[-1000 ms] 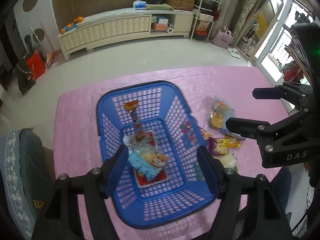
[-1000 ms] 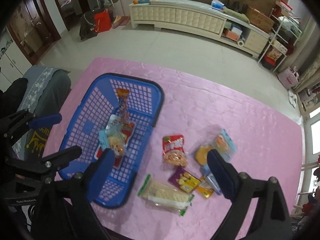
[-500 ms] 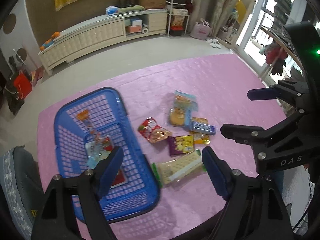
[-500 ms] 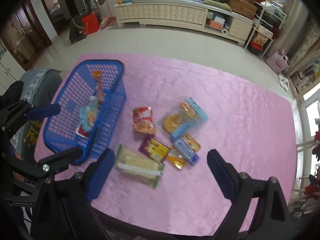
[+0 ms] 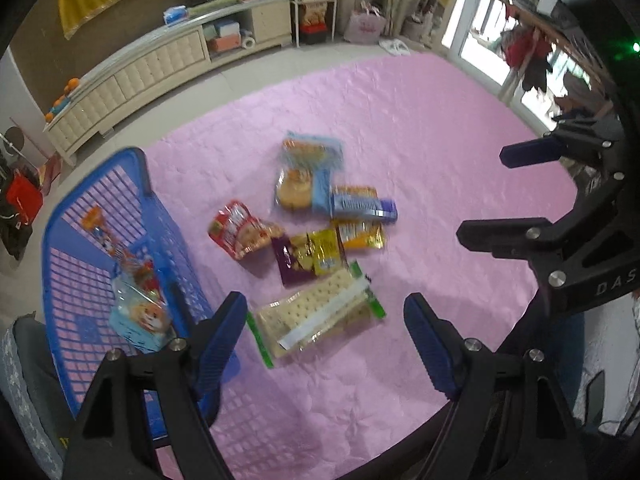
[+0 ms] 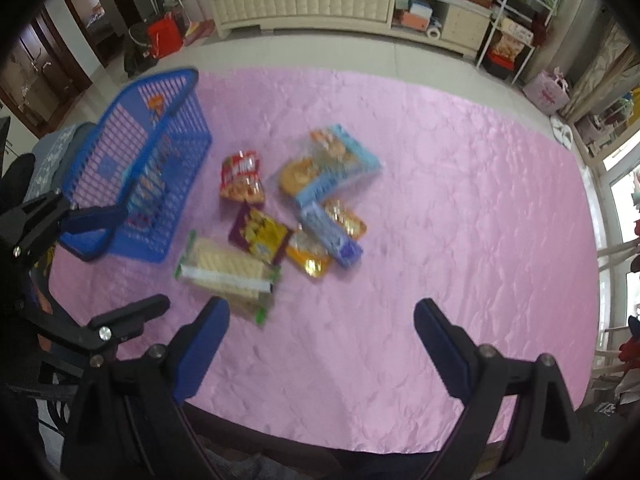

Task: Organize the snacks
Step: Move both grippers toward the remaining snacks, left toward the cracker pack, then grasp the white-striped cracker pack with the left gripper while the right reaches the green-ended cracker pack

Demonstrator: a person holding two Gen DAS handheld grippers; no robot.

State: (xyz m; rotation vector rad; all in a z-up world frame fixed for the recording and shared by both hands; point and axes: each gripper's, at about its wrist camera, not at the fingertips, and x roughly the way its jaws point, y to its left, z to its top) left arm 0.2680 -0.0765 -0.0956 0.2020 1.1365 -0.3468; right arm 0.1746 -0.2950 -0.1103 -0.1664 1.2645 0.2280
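Observation:
A blue plastic basket (image 5: 72, 216) (image 6: 120, 128) stands at the table's left and holds a few snack packs (image 5: 140, 316). Loose snacks lie to its right: a cracker pack with green ends (image 5: 316, 316) (image 6: 224, 270), a red pack (image 5: 240, 230) (image 6: 242, 178), a purple-yellow pack (image 5: 310, 256) (image 6: 260, 234), an orange pack (image 5: 360, 234), a blue bar (image 5: 364, 204) (image 6: 330, 234) and a light-blue cake pack (image 5: 306, 172) (image 6: 328, 164). My left gripper (image 5: 326, 328) is open and empty above the cracker pack. My right gripper (image 6: 322, 332) is open and empty over bare cloth.
The pink tablecloth (image 5: 420, 128) (image 6: 460, 184) covers the table. Beyond the far edge are the floor and a long cream cabinet (image 6: 312, 4). A grey chair (image 5: 24, 364) sits at the near left. The right gripper's body (image 5: 560, 232) shows at the left view's right edge.
Both grippers have swung from over the basket to the right, toward the loose snacks. The basket now sits at the left of both views. Both stay open and empty.

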